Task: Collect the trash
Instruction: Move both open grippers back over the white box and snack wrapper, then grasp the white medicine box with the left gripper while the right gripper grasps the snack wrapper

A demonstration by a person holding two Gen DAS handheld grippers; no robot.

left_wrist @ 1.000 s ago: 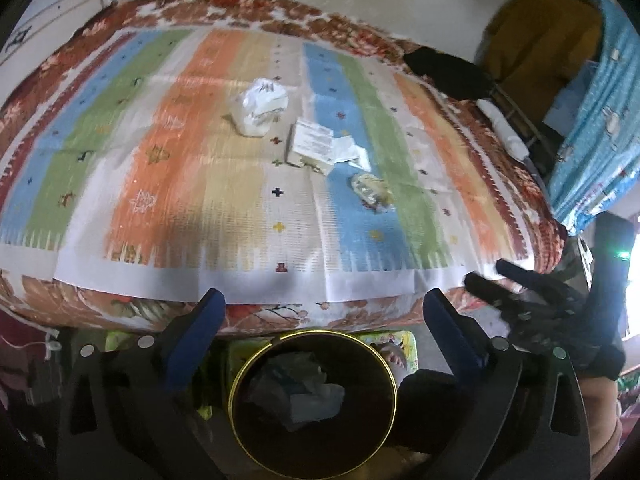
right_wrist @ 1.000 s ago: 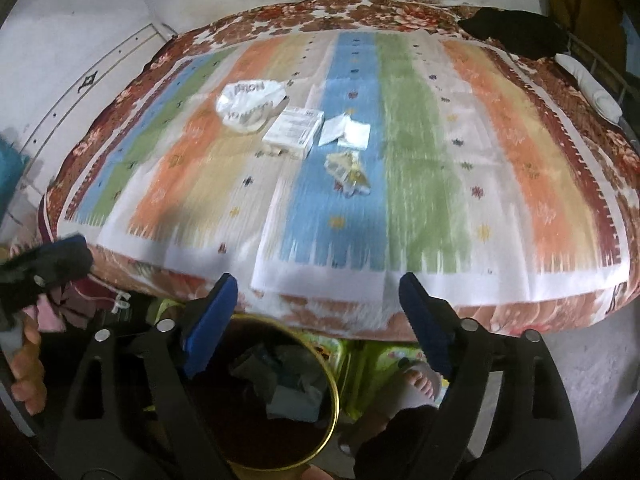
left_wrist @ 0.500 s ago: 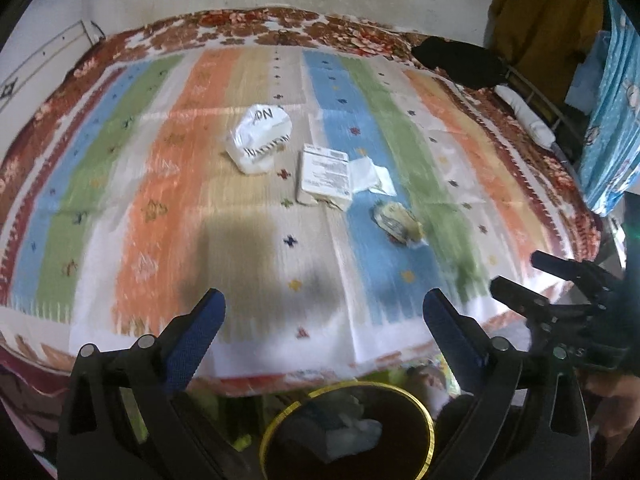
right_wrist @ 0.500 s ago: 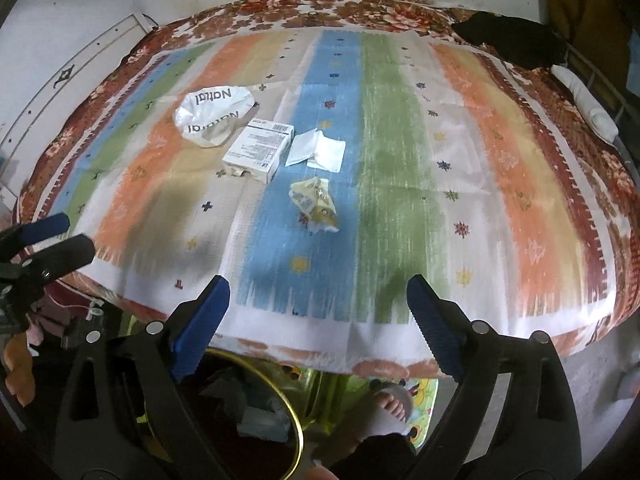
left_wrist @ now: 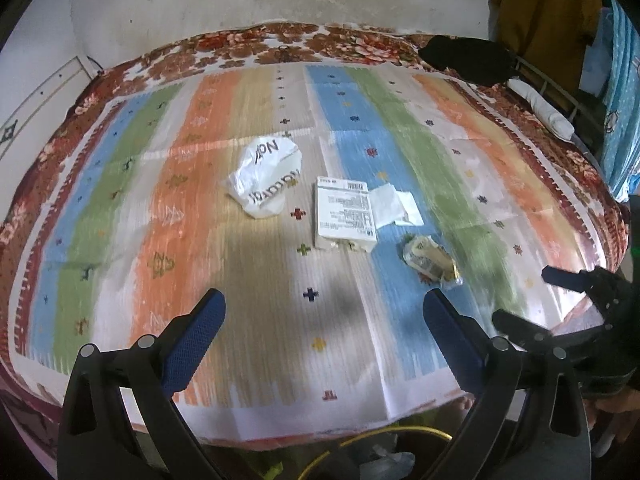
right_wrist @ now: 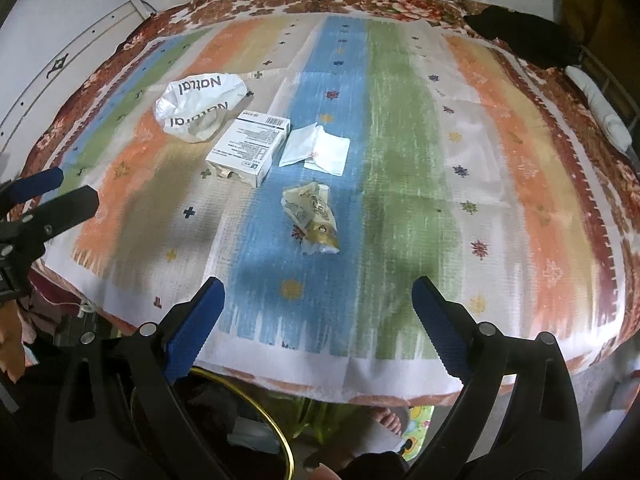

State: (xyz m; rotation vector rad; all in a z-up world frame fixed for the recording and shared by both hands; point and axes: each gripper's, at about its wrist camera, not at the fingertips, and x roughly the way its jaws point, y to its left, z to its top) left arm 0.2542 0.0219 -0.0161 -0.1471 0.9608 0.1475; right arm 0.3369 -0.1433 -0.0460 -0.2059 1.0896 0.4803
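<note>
**Trash on the bed, both tongs released**

While both tongs hang over the near edge of the bed (right_wrist: 520,128), four pieces of trash lie on its striped cover (left_wrist: 192,200), grouped left of centre. Farthest left is the bag (right_wrist: 200,106), white and crumpled, with dark lettering, on the orange and tan stripes. Just right of it, touching or nearly so, lies the box (right_wrist: 250,148), white and flat with a barcode at its far end and a torn near end. Right of the box, against its right side, sits the paper (right_wrist: 316,150), folded and white, on the blue stripe. Nearer than the paper and a little right, apart from both, is the wrapper (right_wrist: 314,216), yellowish and crumpled, also on the blue stripe.

Left tongs (left_wrist: 324,332) are released, blue pads wide apart with nothing between them, above the tan and white stripes near the bed's edge. Right tongs (right_wrist: 318,316) are likewise released and empty, above the blue stripe, the wrapper lying just beyond the gap. Each pair shows at the edge of the other's view.

Below the near edge of the bed, a bin (right_wrist: 280,432) with a yellow rim stands on the floor, holding some crumpled scraps. At the far right corner of the bed lies a black cloth (left_wrist: 468,58).
</note>
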